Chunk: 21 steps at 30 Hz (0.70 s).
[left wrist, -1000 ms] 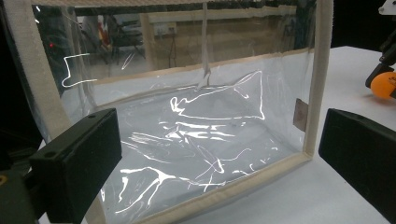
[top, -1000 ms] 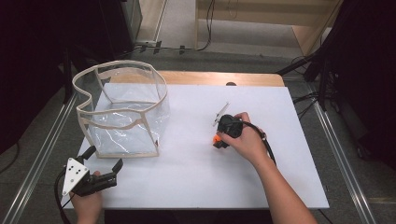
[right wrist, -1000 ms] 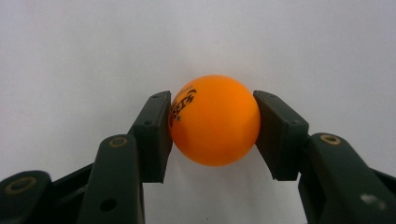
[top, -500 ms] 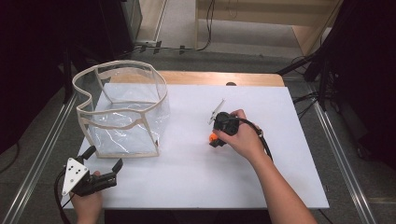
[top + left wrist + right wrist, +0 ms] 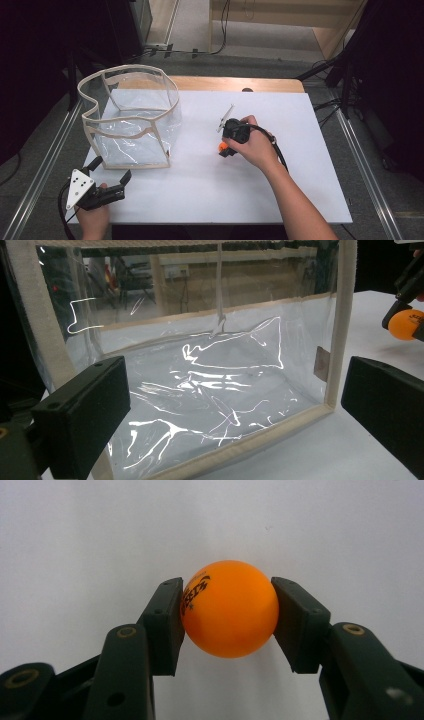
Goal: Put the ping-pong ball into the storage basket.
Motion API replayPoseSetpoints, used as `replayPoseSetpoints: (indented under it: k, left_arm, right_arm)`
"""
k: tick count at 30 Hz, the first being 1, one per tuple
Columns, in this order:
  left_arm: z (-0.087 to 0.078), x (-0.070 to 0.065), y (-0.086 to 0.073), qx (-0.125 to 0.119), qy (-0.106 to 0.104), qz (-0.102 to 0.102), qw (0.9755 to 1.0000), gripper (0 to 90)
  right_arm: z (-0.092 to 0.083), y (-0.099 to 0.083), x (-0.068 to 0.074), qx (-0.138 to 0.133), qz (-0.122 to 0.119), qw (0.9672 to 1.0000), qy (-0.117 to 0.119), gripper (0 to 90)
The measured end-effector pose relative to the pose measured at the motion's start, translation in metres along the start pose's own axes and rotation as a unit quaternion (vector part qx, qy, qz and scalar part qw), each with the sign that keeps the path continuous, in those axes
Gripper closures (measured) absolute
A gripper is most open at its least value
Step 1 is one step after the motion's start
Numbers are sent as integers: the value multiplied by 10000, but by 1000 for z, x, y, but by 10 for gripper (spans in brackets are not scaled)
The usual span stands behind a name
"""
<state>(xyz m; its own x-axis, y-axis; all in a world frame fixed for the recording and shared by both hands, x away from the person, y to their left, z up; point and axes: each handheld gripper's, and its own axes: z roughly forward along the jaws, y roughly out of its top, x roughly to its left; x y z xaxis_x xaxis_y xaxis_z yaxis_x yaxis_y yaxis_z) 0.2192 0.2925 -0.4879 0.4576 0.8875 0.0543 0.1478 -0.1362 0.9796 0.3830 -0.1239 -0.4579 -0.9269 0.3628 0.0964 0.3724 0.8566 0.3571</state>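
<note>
1. Right tongs (image 5: 227,617): clenched on an orange table-tennis ball (image 5: 229,615). The two pads press on opposite sides of the ball at about its widest line, a sound hold for a smooth sphere, which would likely squirt out of a grip set higher or lower.
2. Ball location: in the high view the ball (image 5: 223,146) sits in the right tongs (image 5: 224,148) near the middle of the white bench (image 5: 300,150), to the right of the bag. Whether it rests on the surface or is just clear of it cannot be told.
3. Clear plastic bag (image 5: 131,119): it stands upright at the left of the bench, its beige-trimmed mouth facing up and held open by its own stiffness. Judgement: it stands as the receiving container, so a drop from above needs no second hand to spread it.
4. Left tongs (image 5: 111,175): released, holding nothing, at the near left corner of the bench. In the left gripper view the jaws stand wide and face the bag's (image 5: 210,385) side wall without touching it. Judgement: they are posted there to steady the bag if required.
</note>
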Motion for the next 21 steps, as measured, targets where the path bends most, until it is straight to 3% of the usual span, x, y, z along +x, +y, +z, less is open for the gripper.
replayPoseSetpoints:
  k: [21]
  left_arm:
    - [0, 0, 0, 3, -5, 6, 10000, 1]
  right_arm:
    - [-4, 22, 6, -32, -111, 9999, 76, 472]
